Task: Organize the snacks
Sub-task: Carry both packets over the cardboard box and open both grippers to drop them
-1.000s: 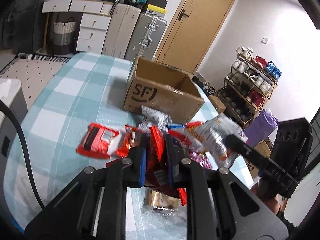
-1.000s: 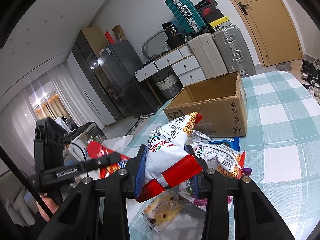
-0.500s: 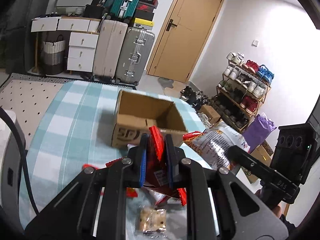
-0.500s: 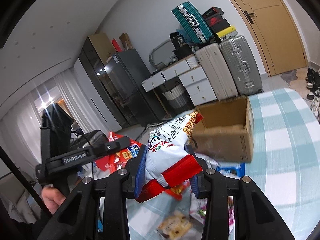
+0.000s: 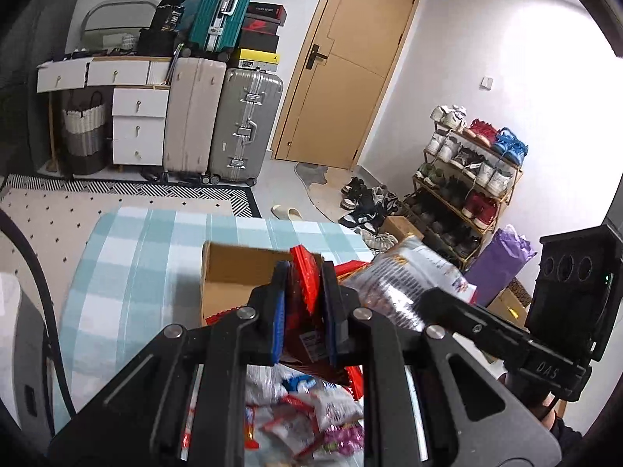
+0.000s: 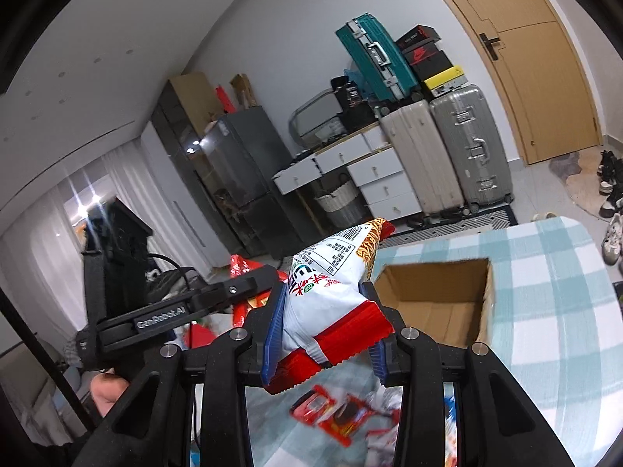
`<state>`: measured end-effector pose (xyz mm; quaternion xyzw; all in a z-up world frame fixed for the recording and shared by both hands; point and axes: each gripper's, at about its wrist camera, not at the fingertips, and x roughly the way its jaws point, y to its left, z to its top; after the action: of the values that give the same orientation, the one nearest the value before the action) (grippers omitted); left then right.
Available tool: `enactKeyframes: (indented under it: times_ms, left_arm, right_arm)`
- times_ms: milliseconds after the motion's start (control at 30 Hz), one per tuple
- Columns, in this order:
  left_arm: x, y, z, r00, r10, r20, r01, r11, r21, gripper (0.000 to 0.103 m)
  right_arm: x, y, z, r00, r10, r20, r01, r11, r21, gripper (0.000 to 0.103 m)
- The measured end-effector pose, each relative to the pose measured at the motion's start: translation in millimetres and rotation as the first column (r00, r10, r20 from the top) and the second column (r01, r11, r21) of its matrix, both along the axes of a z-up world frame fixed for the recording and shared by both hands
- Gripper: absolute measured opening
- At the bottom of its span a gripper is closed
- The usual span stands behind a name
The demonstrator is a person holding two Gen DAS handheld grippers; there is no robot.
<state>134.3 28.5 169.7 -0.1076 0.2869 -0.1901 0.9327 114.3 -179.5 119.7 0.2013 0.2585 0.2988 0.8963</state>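
My left gripper is shut on a flat red snack packet, held high above the table. My right gripper is shut on a puffy white-and-red snack bag, which also shows in the left wrist view as the snack bag at the right. The open cardboard box stands on the checked table just beyond both grippers; in the left wrist view the box lies behind the fingers. Several loose snack packets lie on the table below, among them a red packet.
The table has a blue-and-white checked cloth. Beyond its far edge stand suitcases, white drawers and a wooden door. A shoe rack stands at the right. A hand grips the left gripper's handle.
Both grippers have risen with their packets held. The box and the loose snacks have dropped lower in both views, and the box's open top now shows.
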Motion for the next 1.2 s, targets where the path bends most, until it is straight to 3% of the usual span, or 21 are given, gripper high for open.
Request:
enactKeyframes:
  times_ms: [167,433,567,733,933,1200]
  left_arm:
    - [54,-22,-6,0.999,0.021,-0.025,-0.020,0.998,0.058,0.013]
    - [134,-32,-77,0.984,0.045,-0.172,-0.036,0.998,0.055,0.013]
    - [152,-37,-108,0.978,0.050,-0.201,-0.032,0.995,0.092,0.013]
    - [169,-44,-138,0.971,0.037,-0.236,-0.010,0.993,0.113,0.014]
    - [180,-51,-159,0.965,0.068,-0.251,-0.027,0.986,0.163,0.014]
    - [191,-51,-182,0.943,0.104,-0.316,-0.054,0.985,0.165,0.015]
  right_arm:
    - [42,-1,0,0.998,-0.036,-0.051,0.034,0.999,-0.032,0.037]
    - [112,7,-44,0.984,-0.071,-0.165,0.044,0.986,-0.163,0.037]
    - [136,9,-73,0.974,-0.081,-0.211,0.038,0.979,-0.202,0.037]
    - [149,12,-96,0.974,-0.085,-0.210,0.031,0.968,-0.250,0.037]
    - [161,17,-120,0.970,-0.087,-0.226,0.014,0.951,-0.308,0.038]
    - [170,22,-139,0.970,-0.098,-0.223,0.009,0.929,-0.371,0.038]
